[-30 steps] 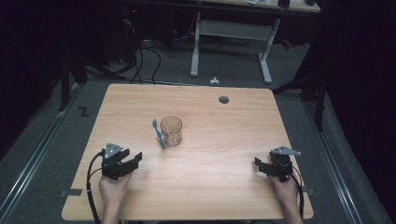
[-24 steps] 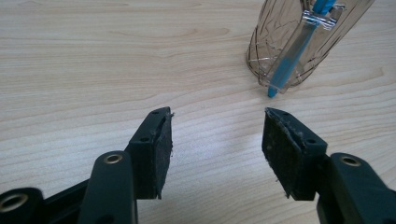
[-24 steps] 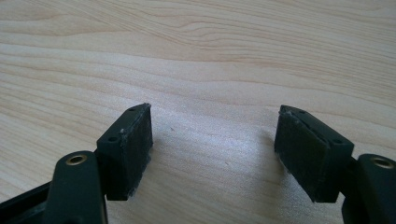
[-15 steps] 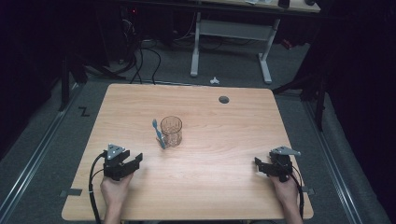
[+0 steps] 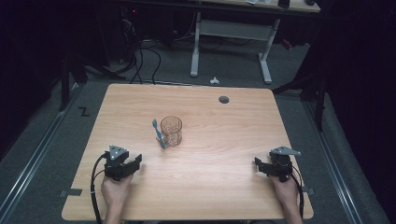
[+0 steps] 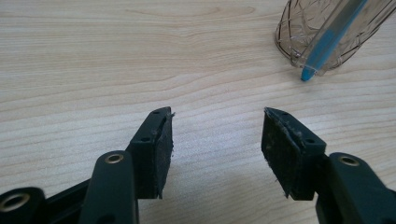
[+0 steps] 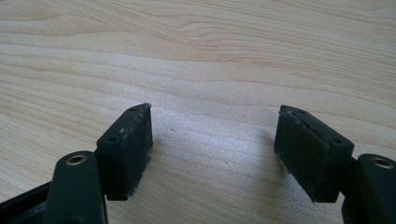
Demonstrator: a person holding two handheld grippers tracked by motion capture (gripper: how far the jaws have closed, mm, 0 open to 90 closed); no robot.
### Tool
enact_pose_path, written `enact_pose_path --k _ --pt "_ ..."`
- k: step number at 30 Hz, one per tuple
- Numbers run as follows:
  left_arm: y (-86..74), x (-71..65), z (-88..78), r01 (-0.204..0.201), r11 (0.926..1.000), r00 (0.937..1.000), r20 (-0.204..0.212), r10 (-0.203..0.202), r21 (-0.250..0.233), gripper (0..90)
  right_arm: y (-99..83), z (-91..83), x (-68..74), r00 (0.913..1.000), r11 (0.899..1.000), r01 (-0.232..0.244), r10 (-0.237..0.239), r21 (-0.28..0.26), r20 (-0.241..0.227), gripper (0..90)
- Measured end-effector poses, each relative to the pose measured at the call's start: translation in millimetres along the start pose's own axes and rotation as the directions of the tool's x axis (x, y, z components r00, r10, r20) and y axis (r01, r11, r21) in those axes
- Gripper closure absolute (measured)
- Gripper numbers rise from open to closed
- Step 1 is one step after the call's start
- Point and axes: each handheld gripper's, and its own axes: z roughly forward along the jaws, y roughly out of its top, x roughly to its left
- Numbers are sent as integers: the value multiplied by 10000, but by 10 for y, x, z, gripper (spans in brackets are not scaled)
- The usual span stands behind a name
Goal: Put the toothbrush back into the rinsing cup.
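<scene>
Since a second ago, the left gripper [image 5: 136,161] edges slightly lower in the frame, away from the toothbrush [image 5: 159,133] leaning on the glass [image 5: 171,130]. Both it and the right gripper [image 5: 257,164] gape empty, so probably no grasp is underway yet.

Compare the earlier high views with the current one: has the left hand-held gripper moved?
Yes, slightly. The left hand-held gripper has drifted toward the table's near edge, away from the glass cup, which is unmoved.

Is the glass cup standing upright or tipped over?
Upright. The glass cup stands on its base on the table, with the blue toothbrush leaning against its outside.
</scene>
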Motion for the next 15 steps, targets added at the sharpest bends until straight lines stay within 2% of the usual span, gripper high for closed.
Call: enact_pose_path --k 15 --pt "-17 -12 81 -262 9994 9992 -312 269 225 439 0 0 0 10000 10000 3 -3 -1 -1 282"
